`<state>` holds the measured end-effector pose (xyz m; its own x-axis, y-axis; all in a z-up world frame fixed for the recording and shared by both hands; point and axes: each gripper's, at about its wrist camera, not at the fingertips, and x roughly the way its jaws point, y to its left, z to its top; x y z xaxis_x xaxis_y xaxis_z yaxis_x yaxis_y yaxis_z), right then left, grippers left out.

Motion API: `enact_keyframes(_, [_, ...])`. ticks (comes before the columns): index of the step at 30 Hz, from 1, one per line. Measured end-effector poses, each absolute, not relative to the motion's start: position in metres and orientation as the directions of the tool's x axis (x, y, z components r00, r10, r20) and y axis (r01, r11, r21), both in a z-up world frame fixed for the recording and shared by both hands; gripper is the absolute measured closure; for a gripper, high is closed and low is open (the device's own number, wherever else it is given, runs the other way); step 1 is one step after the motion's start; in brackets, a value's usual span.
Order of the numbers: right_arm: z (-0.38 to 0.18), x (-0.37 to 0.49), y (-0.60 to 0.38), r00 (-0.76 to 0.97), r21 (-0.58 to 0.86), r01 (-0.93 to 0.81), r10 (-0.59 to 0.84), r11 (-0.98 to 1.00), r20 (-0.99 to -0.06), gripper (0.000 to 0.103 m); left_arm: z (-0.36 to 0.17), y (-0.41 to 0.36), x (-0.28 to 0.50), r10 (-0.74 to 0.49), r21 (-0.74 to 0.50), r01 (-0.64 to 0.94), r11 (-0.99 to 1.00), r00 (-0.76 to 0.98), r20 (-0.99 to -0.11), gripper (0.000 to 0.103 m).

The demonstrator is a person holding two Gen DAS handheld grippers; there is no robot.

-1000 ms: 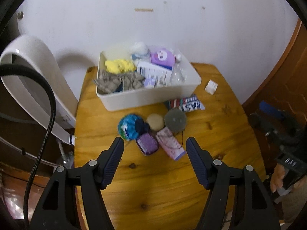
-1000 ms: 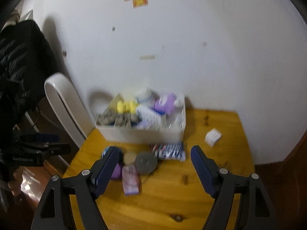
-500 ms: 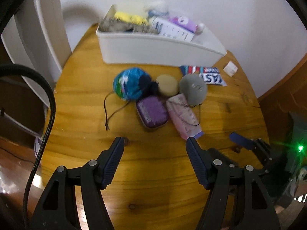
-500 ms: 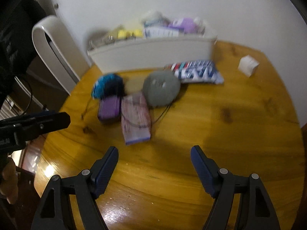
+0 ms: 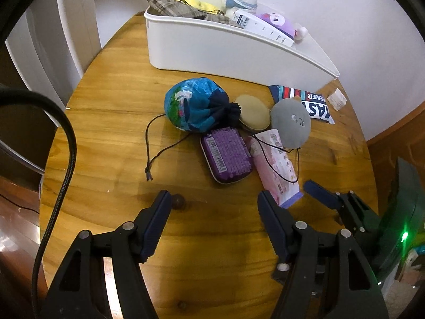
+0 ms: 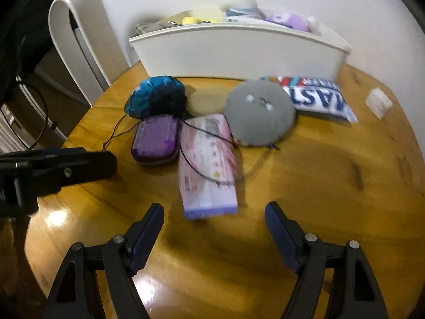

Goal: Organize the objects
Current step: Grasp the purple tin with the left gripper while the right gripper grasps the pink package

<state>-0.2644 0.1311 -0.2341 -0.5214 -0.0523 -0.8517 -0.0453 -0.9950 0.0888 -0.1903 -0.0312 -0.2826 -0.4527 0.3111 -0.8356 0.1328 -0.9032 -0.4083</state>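
Two grippers hang over the round wooden table (image 5: 106,138), each with its jaws apart and nothing between them. The left gripper (image 5: 212,207) sits just short of the purple case (image 5: 225,155), the landmark here. The right gripper (image 6: 213,219) is a little to the right of that case, with the near end of the pink packet (image 6: 207,164) just beyond its fingertips. This packet lies beside the case on its right. Behind the case rests a blue drawstring pouch (image 5: 195,105) (its cord trails off to the left), then a tan pad (image 5: 253,113) and a grey round cushion (image 5: 290,125). Farthest beyond the case stands the white bin (image 5: 212,47), full of soft things.
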Motion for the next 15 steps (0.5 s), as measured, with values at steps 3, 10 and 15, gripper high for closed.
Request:
enact_keyframes(3, [-0.236,-0.273,0.120,-0.546,0.013,-0.007,-0.007,-1.000,-0.837,0.039,-0.284,-0.031,-0.195,0.314,-0.411,0.132,-0.902,-0.453,-0.834,0.032])
enact_keyframes(10, [-0.235,-0.282,0.138,-0.567,0.052,-0.061,-0.008,-0.997,-0.824,0.057,-0.292,-0.026,-0.210,0.313,-0.403,0.132,-0.906,-0.432,-0.846,0.032])
enact_keyframes(15, [-0.233,-0.279,0.158,-0.560,0.076,-0.113,0.000,-0.991,-0.828,0.058,-0.301,-0.023,-0.224,0.318,-0.413,0.166,-0.896,-0.412,-0.854,0.032])
